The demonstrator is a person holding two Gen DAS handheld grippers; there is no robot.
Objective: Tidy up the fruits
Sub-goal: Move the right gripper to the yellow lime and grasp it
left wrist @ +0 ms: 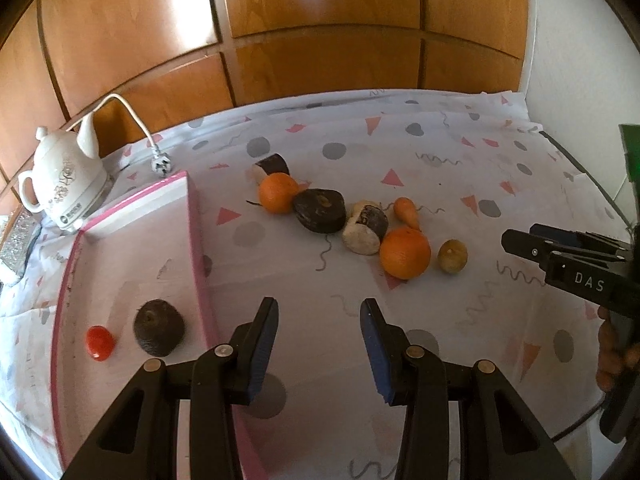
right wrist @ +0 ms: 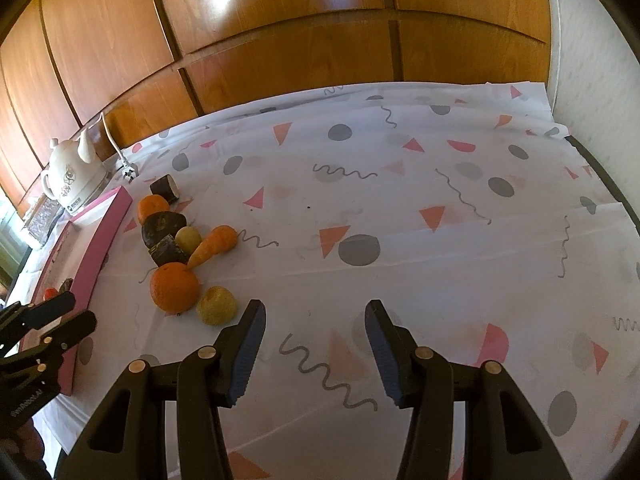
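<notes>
Both my tools are empty. The left gripper [left wrist: 319, 344] hangs with its jaws apart over the tablecloth [left wrist: 440, 152], just beside the pink wall of the tray [left wrist: 196, 240]; the right gripper [right wrist: 316, 350] is also open, with nothing between its pads. In the tray lie already a small red fruit [left wrist: 100, 343] and a dark round one [left wrist: 158, 333]. The other fruits are in a loose row on the cloth. I judge the nearer orange [left wrist: 405, 253] the easiest: firm, a little heavy, and it can roll, so I would take it across its middle. The small yellowish fruit [left wrist: 452, 256] beside it looks light and smooth.
</notes>
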